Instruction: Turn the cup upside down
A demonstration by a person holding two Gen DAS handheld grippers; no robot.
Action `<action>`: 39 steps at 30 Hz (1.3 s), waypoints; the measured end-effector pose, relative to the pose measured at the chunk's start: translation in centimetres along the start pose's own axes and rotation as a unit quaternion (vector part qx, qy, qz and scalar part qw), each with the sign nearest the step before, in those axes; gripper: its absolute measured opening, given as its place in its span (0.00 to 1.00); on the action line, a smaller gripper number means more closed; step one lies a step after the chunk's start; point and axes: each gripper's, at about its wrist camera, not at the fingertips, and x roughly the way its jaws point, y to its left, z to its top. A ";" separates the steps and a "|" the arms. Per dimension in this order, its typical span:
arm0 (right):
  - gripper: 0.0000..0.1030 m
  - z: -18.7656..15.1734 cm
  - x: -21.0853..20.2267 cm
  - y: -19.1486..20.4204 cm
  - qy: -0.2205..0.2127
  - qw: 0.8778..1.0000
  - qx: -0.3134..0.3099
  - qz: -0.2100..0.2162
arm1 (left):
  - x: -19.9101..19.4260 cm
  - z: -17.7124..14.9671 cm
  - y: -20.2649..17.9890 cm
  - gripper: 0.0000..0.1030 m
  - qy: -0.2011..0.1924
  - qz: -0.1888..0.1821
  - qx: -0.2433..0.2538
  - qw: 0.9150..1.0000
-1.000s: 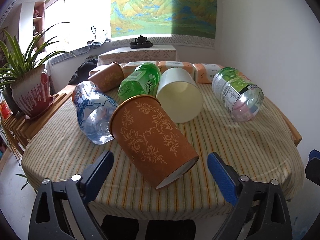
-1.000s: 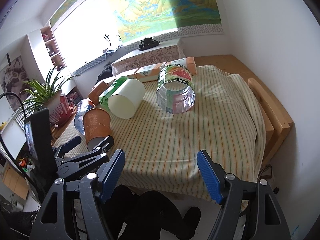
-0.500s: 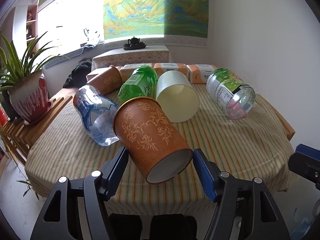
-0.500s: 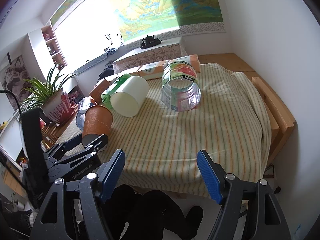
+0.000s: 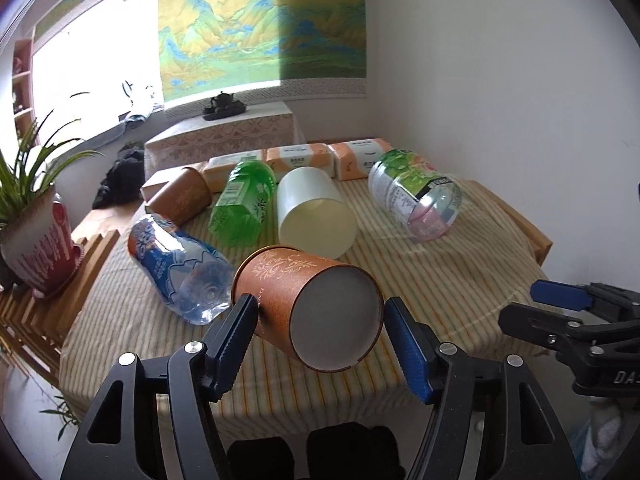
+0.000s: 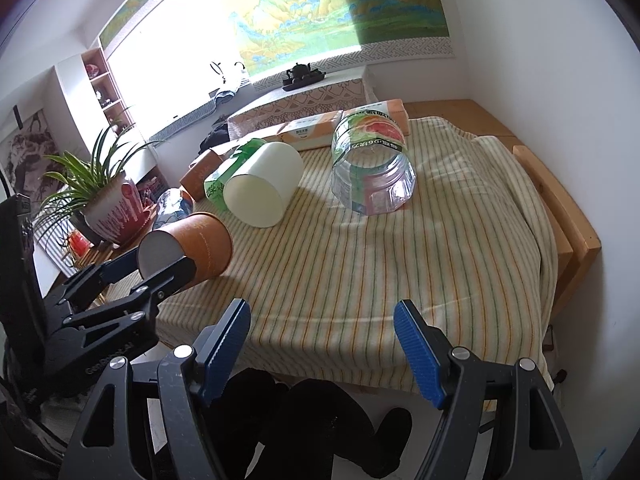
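An orange patterned paper cup lies on its side near the front edge of the striped table, its flat base toward me. My left gripper has closed its blue fingers on the cup's base end, one on each side. In the right wrist view the same cup sits between the left gripper's fingers at the left. My right gripper is open and empty, off the table's front edge; it also shows in the left wrist view at the right.
On the striped cloth lie a cream cup, a green bottle, a blue-labelled bottle, a clear bottle, a second orange cup and tissue packs. A potted plant stands at the left.
My left gripper moved forward and closed its fingers around the orange cup's base end. The cup has tilted, its base now facing me. My right gripper stayed open, shifting slightly.
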 end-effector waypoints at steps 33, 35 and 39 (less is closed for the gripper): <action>0.69 1.1 2.1 2.2 0.010 1.000 -0.002 -0.018 | 3.4 2.0 6.3 0.64 0.037 -0.089 -0.021 0.995; 0.69 1.1 2.0 2.6 0.005 1.000 -0.004 -0.023 | 3.4 2.1 6.4 0.64 0.033 -0.087 -0.015 0.996; 0.69 1.2 1.9 3.3 -0.001 1.000 -0.009 -0.030 | 2.9 2.3 6.7 0.75 0.025 -0.082 -0.007 0.996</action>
